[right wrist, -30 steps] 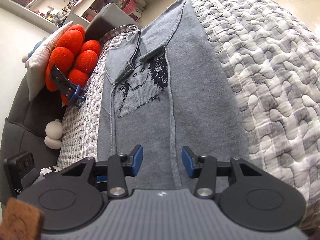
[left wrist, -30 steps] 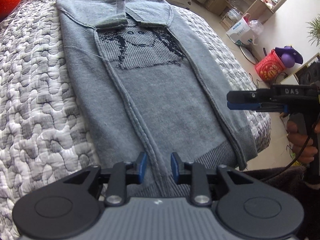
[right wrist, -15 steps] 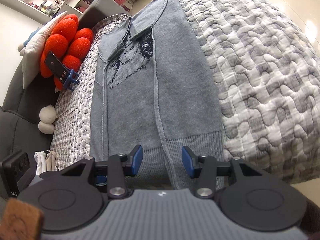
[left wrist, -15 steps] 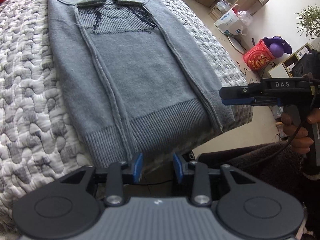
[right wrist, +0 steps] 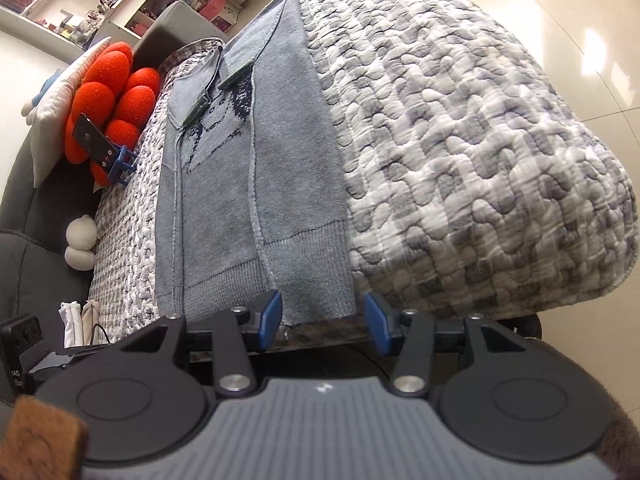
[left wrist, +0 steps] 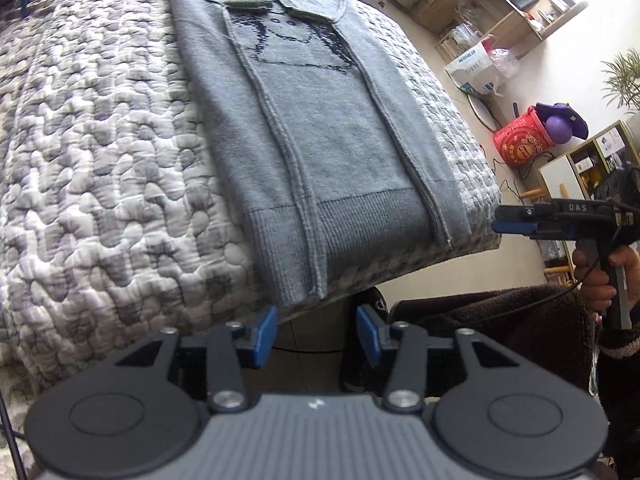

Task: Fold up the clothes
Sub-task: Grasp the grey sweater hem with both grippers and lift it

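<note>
- The sweater lies flat on the quilt, both side panels and sleeves already turned in to the middle, so it forms one long strip.
- Its ribbed hem sits at the near edge of the bed, hanging slightly over; the collar end lies at the far end, near the orange cushion.
- Left gripper: released. Its jaws have just been opening and nothing stands between them; it hovers just off the bed edge, below the hem's left corner.
- Right gripper: jaws apart and not pressing. The hem's right corner shows between the pads in its own view, but I cannot tell whether they touch the cloth.
- In the left view the right gripper shows side-on, just beside the right bed corner, held in a hand.
- Step in hand, by my judgement: lining up to take the hem for the lengthwise fold.
- Next move calls for both grippers to go forward onto the hem corners, close on all layers, then lift evenly and carry the hem toward the collar.
- Risk: a grip on the top layer only would undo the turned-in panels.
</note>
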A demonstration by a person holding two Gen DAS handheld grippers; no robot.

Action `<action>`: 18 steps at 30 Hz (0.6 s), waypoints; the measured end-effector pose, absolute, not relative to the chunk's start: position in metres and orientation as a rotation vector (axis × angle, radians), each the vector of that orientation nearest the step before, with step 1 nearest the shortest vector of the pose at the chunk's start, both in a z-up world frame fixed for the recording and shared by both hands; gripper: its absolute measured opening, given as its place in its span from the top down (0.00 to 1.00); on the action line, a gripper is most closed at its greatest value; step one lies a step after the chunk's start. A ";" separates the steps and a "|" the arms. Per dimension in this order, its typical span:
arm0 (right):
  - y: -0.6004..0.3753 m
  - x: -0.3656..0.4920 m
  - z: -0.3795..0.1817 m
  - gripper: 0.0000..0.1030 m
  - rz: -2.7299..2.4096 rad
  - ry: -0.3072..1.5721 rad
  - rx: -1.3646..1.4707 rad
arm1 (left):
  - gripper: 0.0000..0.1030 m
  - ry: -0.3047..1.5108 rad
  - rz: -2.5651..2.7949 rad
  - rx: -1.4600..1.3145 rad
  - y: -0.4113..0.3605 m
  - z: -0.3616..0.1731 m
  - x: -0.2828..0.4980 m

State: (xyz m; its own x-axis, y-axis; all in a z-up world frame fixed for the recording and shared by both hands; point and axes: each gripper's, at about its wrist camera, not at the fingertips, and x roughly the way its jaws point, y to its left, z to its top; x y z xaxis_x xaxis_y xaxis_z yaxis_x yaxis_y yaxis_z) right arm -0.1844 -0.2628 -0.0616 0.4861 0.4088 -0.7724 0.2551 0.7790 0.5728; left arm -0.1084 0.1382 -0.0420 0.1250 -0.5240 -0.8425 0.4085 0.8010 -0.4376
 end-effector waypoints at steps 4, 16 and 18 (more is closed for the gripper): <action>-0.274 -0.189 -0.067 0.50 0.077 1.096 0.720 | 0.55 1.309 -0.661 -0.156 0.152 -0.050 -0.100; -0.293 -0.173 -0.087 0.50 0.171 1.146 0.780 | 0.57 1.388 -0.735 -0.429 0.169 -0.088 -0.069; -0.295 -0.168 -0.093 0.50 0.216 1.153 0.801 | 0.57 1.399 -0.749 -0.445 0.167 -0.094 -0.066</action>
State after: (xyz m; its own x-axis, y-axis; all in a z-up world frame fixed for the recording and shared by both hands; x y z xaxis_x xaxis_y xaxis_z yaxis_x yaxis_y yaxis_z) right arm -0.1684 -0.2949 -0.0926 0.4202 0.5396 -0.7296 0.2387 0.7099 0.6626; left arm -0.0659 0.1671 -0.0939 0.0013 -0.6999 -0.7142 0.2066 0.6990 -0.6846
